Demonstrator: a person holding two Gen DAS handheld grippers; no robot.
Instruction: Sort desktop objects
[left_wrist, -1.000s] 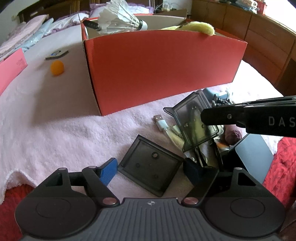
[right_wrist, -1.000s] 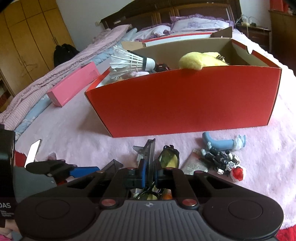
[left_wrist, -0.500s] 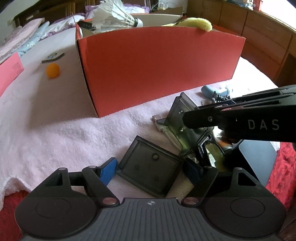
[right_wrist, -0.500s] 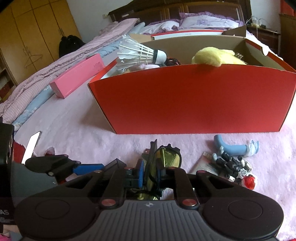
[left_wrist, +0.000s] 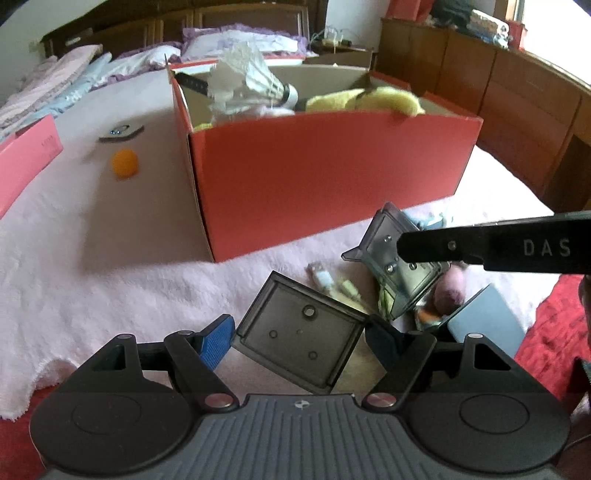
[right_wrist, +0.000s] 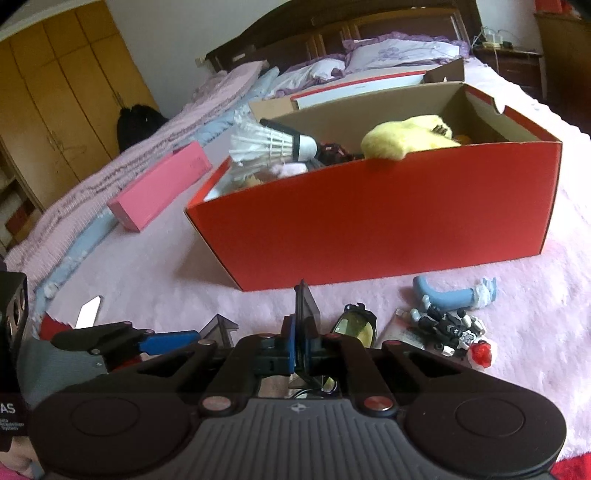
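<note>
Currently, the right gripper (right_wrist: 298, 354) pinches a smoky translucent plastic tray (right_wrist: 304, 314) edge-on; its thin wall may slip before reaching the red cardboard box (right_wrist: 388, 225), while the left gripper (left_wrist: 299, 338) stays wide.

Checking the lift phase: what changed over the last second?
The right gripper, shut on the smoky plastic lid, has raised it off the clutter toward the red box; the yellow-lensed glasses beneath are now uncovered. The left gripper stays open around the second smoky tray, which has not moved. Box contents unchanged.
</note>
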